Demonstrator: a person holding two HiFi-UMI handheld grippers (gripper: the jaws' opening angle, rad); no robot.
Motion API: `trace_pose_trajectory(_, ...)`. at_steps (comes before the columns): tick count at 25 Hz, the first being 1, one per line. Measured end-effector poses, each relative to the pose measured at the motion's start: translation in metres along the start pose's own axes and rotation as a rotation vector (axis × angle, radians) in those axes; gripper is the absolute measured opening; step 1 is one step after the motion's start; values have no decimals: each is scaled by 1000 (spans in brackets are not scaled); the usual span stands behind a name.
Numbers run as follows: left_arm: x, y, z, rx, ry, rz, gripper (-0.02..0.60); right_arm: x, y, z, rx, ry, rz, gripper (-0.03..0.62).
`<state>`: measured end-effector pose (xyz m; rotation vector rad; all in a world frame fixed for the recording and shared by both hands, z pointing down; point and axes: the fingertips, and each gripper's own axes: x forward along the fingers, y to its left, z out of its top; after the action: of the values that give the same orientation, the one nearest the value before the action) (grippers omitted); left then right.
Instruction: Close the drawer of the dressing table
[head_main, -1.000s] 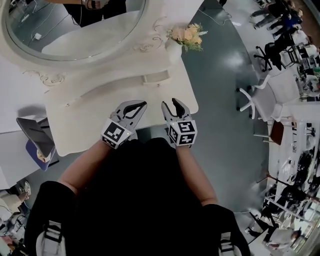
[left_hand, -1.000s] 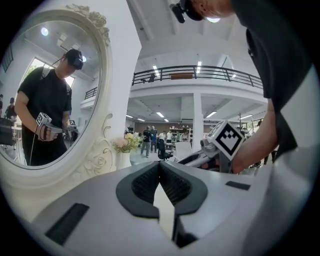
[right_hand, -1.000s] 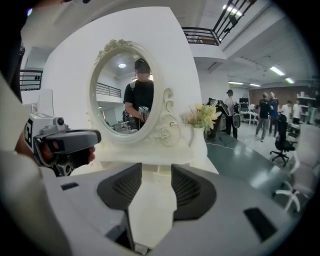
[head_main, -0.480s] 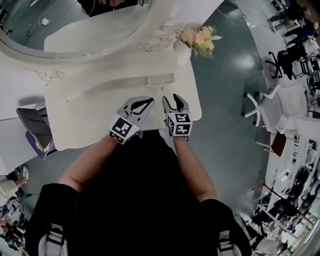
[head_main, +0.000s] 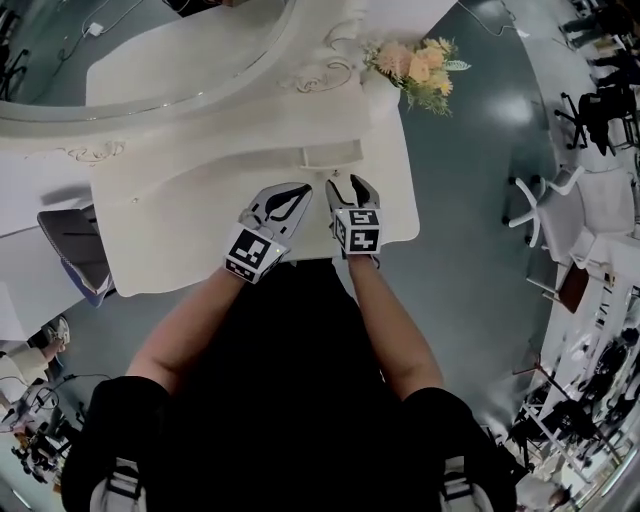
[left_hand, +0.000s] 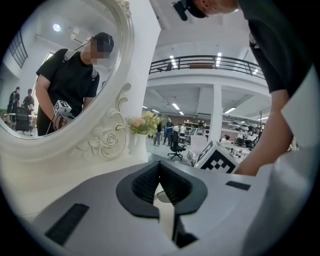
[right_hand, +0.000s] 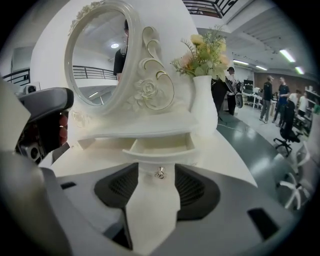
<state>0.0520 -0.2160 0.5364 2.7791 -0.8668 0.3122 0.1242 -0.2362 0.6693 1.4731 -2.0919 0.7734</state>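
Drawer of white wood (right_hand: 159, 149) with a small silver knob (right_hand: 160, 173) is sitting pulled out on the white dressing table (head_main: 190, 225). Right gripper (right_hand: 159, 169) is sinking toward it, its jaws opening either side of the knob without touching. Left gripper (left_hand: 159, 167) is lowering too, jaws together and empty. A push looks near.

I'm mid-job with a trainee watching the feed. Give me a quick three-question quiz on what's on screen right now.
1. True or false: the drawer of the dressing table is fully shut.
2. What stands beside the mirror? A) a vase of flowers B) a desk lamp C) a stack of books
3. Fill in: the fingers of the ____ gripper are together.

Key
1. False: it stands pulled out.
2. A.
3. The left gripper. The right gripper is opening its fingers; the knob shows through the gap, not gripped.
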Motion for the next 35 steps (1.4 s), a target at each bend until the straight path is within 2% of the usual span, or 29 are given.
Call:
trace_pose_trajectory(13,5,18,-18,-40,23,29,-6,35,-10,-7,-1,64,-60,215)
trace_pose_trajectory(35,15,46,-21,-67,17,60,-6,65,-17,27,-35,13,-76,215)
